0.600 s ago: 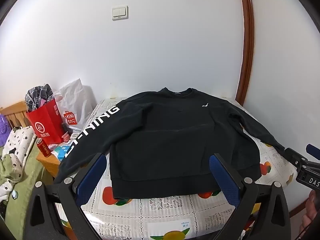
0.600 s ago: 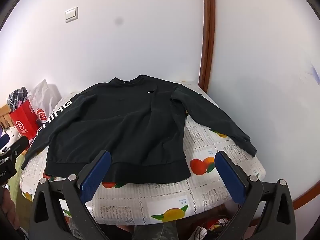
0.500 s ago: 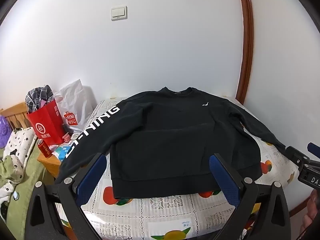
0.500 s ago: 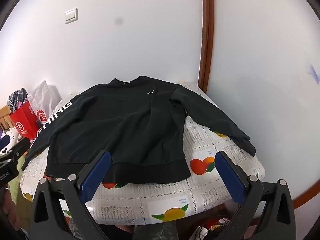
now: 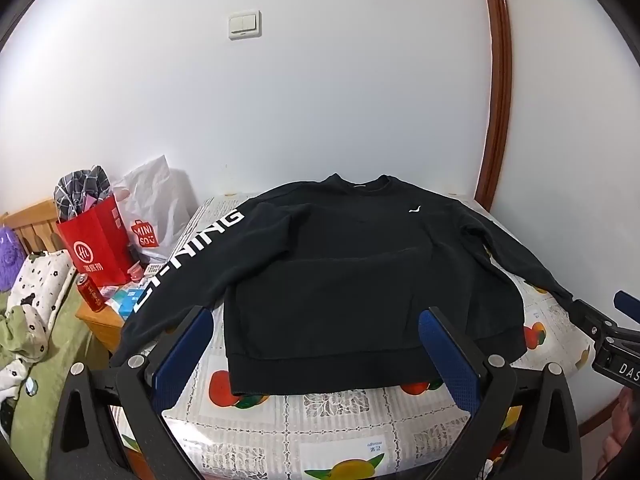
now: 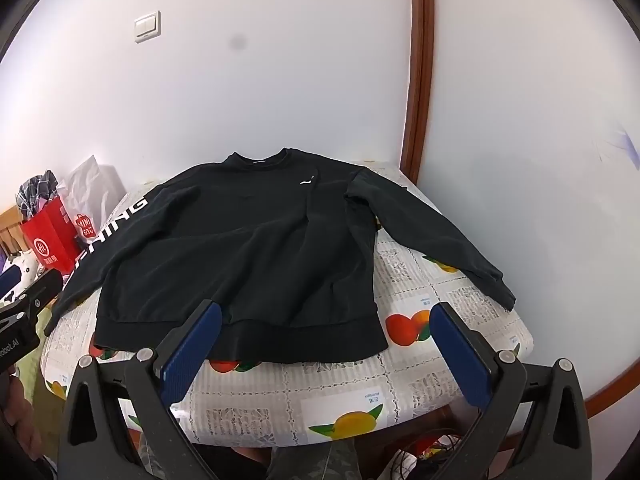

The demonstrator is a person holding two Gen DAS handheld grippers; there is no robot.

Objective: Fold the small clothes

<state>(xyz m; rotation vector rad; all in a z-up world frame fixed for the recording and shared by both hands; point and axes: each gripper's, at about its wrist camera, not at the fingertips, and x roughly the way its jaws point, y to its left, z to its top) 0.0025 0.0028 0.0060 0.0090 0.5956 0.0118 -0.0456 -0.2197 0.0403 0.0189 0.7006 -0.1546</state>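
Left wrist view shows us the black sweatshirt lying flat, front up, on the fruit-print counter, collar at twelve o'clock, hem at six, sleeves splayed toward eight and four. Our left gripper hovers short of the hem, fingers spread wide and empty; our right gripper does likewise. We judge the fabric soft, limp and fairly thick, so it should drape and bunch. We would pinch each sleeve cuff or the hem corners.
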